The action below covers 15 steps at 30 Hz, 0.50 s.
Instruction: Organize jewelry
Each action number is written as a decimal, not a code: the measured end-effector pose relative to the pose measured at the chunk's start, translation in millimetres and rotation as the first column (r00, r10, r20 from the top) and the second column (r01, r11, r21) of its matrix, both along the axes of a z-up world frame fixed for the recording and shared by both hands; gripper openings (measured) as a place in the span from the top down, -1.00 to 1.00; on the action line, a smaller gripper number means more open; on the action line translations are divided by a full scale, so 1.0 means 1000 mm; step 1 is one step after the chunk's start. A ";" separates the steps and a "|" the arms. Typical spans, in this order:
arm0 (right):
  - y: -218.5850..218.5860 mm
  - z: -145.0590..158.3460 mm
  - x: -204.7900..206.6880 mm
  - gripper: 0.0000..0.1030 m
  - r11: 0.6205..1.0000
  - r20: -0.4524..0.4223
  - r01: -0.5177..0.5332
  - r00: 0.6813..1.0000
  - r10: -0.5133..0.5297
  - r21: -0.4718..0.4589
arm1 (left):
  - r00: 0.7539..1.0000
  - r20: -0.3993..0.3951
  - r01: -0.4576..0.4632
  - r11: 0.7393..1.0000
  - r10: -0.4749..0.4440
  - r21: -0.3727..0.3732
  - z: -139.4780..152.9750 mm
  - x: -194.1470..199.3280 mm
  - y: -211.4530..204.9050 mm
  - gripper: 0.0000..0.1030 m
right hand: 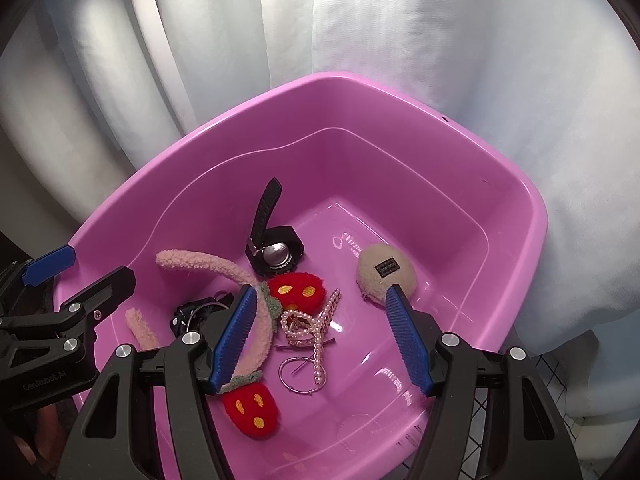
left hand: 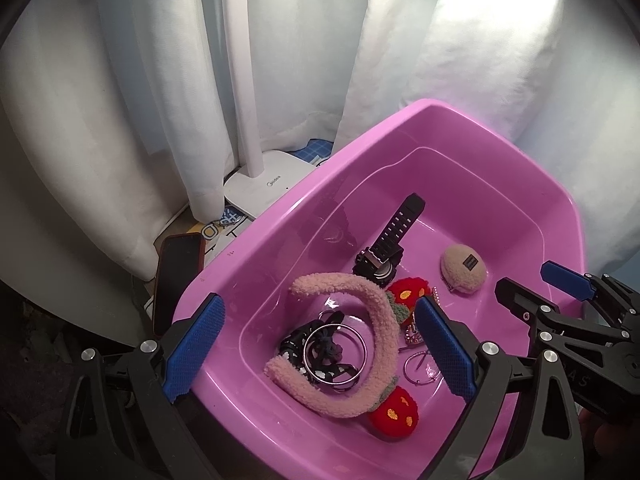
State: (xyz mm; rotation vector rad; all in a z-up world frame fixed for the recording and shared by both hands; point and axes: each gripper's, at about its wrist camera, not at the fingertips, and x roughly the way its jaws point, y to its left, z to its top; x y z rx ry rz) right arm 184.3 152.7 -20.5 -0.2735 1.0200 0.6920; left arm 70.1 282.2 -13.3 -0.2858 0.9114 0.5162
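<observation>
A pink plastic tub (left hand: 280,216) (right hand: 500,184) holds the jewelry. Inside lie a fuzzy pink headband with red strawberry ends (left hand: 360,292) (right hand: 208,262), a black watch (left hand: 384,252) (right hand: 276,254), a beige fuzzy clip (left hand: 464,268) (right hand: 386,268), a silver bangle on a dark scrunchie (left hand: 334,354), a pearl necklace (right hand: 316,332) and a thin hoop (right hand: 300,374). My left gripper (left hand: 320,352) is open above the tub's near left side. My right gripper (right hand: 320,336) is open above the pearls. Both are empty.
White curtains (left hand: 120,120) hang behind the tub. A white lamp base (left hand: 264,184) and its pole stand at the back left. A phone in a red case (left hand: 176,280) lies left of the tub.
</observation>
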 end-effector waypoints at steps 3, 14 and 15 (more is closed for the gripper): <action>-0.001 0.000 -0.001 -0.24 1.000 0.000 -0.003 1.000 0.003 -0.001 | 1.000 0.009 0.010 1.000 -0.010 -0.007 0.001 -0.001 -0.001 -0.83; -0.005 0.000 -0.003 -0.24 1.000 0.003 -0.002 1.000 0.002 -0.002 | 1.000 0.005 0.020 1.000 -0.020 -0.020 0.001 -0.002 -0.005 -0.83; -0.006 0.000 -0.002 -0.24 1.000 0.004 -0.002 1.000 0.002 -0.003 | 1.000 0.002 0.019 1.000 -0.019 -0.017 0.001 -0.002 -0.005 -0.83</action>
